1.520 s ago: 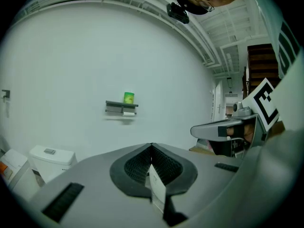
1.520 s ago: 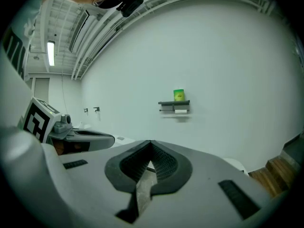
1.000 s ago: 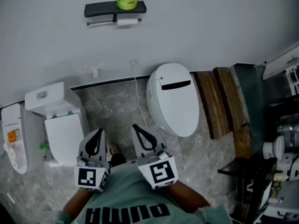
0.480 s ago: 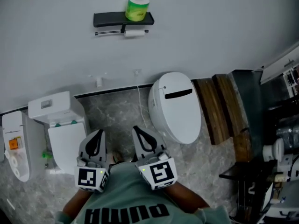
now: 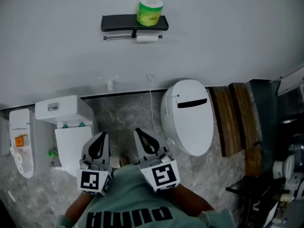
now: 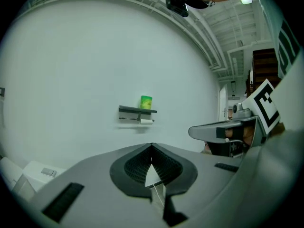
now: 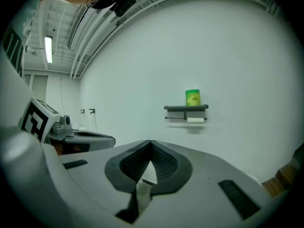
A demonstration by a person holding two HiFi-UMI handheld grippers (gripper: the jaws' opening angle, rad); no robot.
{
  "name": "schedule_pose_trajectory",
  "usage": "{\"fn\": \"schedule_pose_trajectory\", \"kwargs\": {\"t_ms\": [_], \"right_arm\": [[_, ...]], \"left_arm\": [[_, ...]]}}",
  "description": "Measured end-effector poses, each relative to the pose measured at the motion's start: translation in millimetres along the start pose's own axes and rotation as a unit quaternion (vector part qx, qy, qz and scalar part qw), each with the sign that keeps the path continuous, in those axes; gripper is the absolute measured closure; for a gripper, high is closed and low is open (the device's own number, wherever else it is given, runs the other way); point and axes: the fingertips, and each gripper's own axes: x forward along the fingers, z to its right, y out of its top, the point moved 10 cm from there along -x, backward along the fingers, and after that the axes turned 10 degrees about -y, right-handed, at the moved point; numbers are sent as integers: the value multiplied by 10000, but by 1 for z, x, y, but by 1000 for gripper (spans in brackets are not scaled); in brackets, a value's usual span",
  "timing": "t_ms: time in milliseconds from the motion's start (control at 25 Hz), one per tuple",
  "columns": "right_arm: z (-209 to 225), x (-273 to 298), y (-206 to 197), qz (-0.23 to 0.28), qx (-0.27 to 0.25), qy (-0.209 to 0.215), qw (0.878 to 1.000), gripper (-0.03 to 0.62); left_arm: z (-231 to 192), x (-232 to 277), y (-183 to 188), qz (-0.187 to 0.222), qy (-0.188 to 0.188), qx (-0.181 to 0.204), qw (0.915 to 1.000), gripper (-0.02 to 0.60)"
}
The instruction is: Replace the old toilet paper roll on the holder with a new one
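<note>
A dark wall holder (image 5: 134, 22) carries a new green-wrapped roll (image 5: 150, 11) on its shelf. The small, nearly spent white roll (image 5: 147, 38) hangs on the bar below. Both grippers are held close to my body, far from the wall and side by side. My left gripper (image 5: 101, 137) is shut and empty, and so is my right gripper (image 5: 141, 132). The left gripper view shows the holder (image 6: 137, 110), green roll (image 6: 146, 102) and old roll (image 6: 146, 121) beyond the left gripper (image 6: 151, 146). The right gripper view shows the same holder (image 7: 185, 108) past the right gripper (image 7: 151, 142).
A white toilet with its lid shut (image 5: 187, 115) stands below the holder, slightly right. A second toilet (image 5: 66, 127) and a white fixture (image 5: 21, 141) stand to the left. Wooden planks (image 5: 237, 118) and a dark rack (image 5: 266, 198) are on the right.
In the head view the holder and toilets have slid right and down. Both grippers keep their place in front of my body and stay shut.
</note>
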Motion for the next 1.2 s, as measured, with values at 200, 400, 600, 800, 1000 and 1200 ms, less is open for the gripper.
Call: {"fn": "schedule_pose_trajectory", "kwargs": {"t_ms": [200,400,600,800,1000,1200], "right_arm": [[35,29,7,41,35,220,9997,591],[76,55,5,-22,115,385,9992,591],[112,75,1,-98,90,648,9978,591],[145,88,-2,-45,139,832,9964,591],[175,95,-4,66,255,786,9966,591],[191,105,-6,84,433,719,9964,591]], "left_arm": [[-1,38,11,-177,295,46,9994,578],[2,81,20,-346,507,5,9981,578],[10,122,27,-473,678,73,9966,578],[20,154,34,-621,827,196,9944,578],[29,175,39,-704,839,403,9932,578],[30,190,43,-763,818,399,9929,578]]}}
